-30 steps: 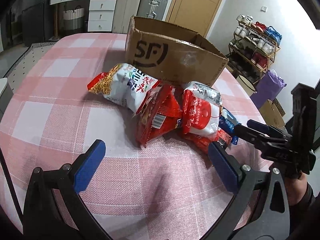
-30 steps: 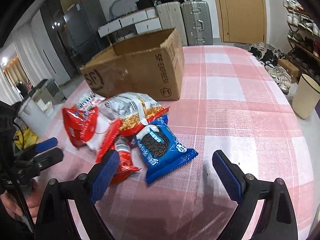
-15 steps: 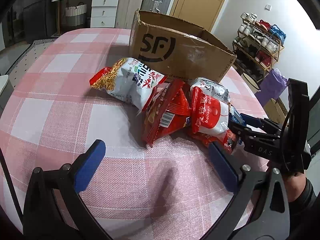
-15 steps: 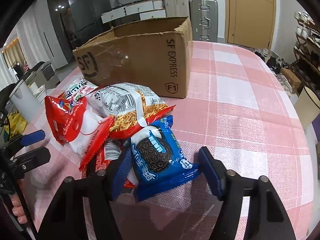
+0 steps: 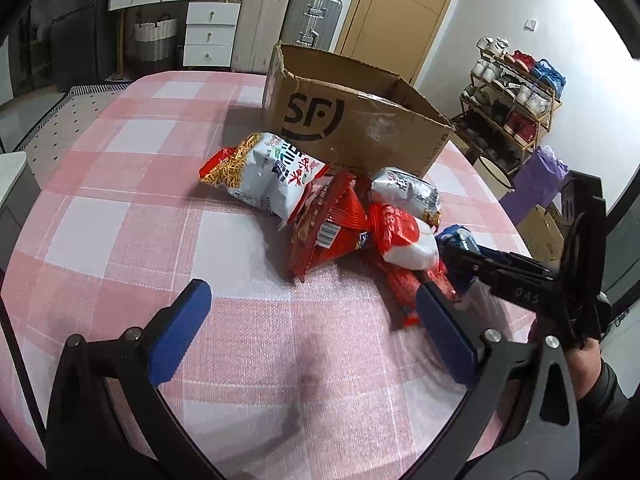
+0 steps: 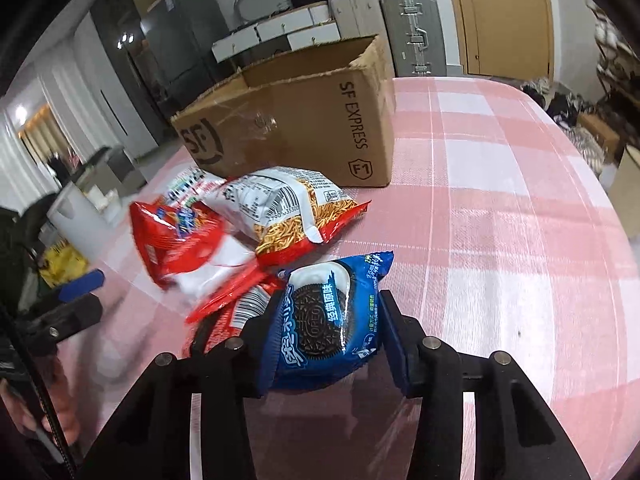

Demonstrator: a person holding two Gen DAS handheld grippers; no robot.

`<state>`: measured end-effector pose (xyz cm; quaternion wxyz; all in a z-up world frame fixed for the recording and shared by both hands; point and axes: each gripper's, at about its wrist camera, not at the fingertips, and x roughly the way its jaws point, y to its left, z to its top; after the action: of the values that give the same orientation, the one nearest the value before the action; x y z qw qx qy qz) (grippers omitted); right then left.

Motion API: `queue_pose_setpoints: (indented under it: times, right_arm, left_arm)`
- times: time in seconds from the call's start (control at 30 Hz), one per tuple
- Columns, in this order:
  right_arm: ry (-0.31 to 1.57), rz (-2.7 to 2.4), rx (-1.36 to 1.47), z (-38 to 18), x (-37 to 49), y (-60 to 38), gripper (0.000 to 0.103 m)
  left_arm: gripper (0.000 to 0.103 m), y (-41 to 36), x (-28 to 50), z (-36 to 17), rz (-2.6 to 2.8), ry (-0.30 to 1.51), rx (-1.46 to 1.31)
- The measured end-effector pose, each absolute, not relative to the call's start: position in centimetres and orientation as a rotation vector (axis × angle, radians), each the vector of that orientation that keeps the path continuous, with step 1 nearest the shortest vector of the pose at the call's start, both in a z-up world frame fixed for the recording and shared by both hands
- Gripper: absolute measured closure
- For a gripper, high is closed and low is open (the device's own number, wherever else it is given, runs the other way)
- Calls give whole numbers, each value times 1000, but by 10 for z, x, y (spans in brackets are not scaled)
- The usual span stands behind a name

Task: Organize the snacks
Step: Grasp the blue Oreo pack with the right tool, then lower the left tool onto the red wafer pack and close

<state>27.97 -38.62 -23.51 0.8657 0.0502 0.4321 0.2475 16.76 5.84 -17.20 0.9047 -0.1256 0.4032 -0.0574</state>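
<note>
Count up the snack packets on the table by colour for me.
white noodle-snack bags: 2
red packets: 2
red-and-white bag: 1
blue cookie pack: 1
Total: 6

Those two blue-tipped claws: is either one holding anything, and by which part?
The right gripper, whose jaws have just been closing, pinches the blue cookie pack by its two long sides. The left gripper holds nothing.
</note>
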Motion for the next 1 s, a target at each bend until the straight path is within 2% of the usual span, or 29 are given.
queue_pose_setpoints:
  times: [0.5, 1.0]
  right_arm:
    - [826, 623, 228, -213, 241, -399, 58]
    - [810, 678, 275, -218, 234, -402, 58]
  left_arm:
    - [1, 80, 166, -157, -84, 807, -256]
    - [2, 77, 223, -190, -136, 922, -423]
